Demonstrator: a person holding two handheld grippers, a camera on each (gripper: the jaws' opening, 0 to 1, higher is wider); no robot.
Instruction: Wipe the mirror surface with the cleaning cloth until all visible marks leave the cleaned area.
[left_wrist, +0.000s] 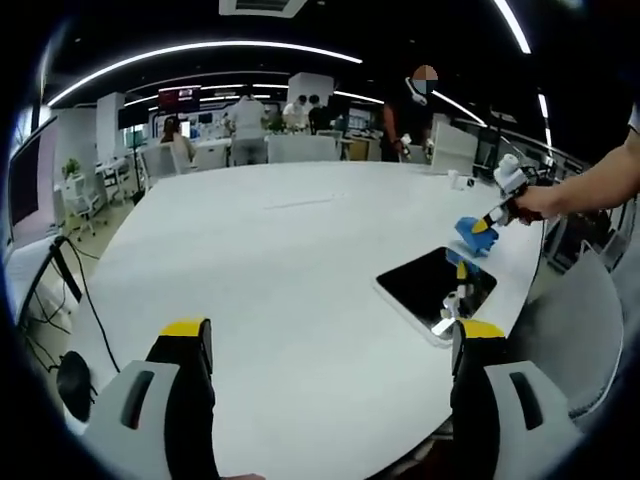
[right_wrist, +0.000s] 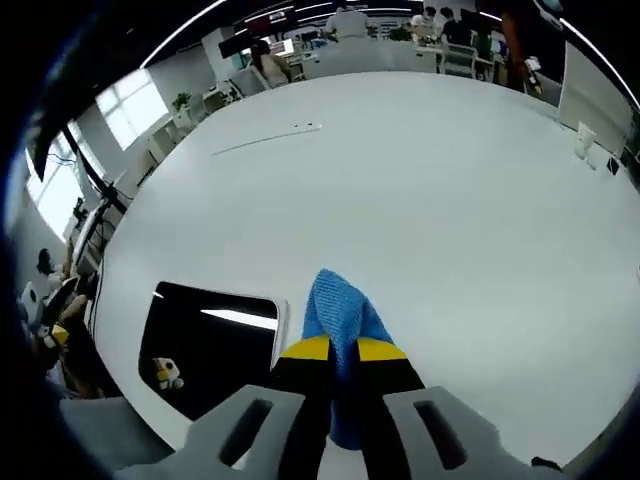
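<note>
Two right fingers (right_wrist: 300, 350) pinching blue cloth (right_wrist: 335, 305) beside mirror (right_wrist: 215, 345).

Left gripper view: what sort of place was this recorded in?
Probably an open-plan office or lab: a large white table holding a dark rectangular mirror, long curved ceiling light strips, and white desks with people in the background.

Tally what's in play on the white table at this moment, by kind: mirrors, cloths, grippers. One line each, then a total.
Mirrors: 1, the dark mirror lying flat near the table edge
Cloths: 1, the blue cloth clamped in the right gripper, just off the mirror's edge
Grippers: 2, the right one plus the left gripper, jaws apart and empty
Total: 4
</note>
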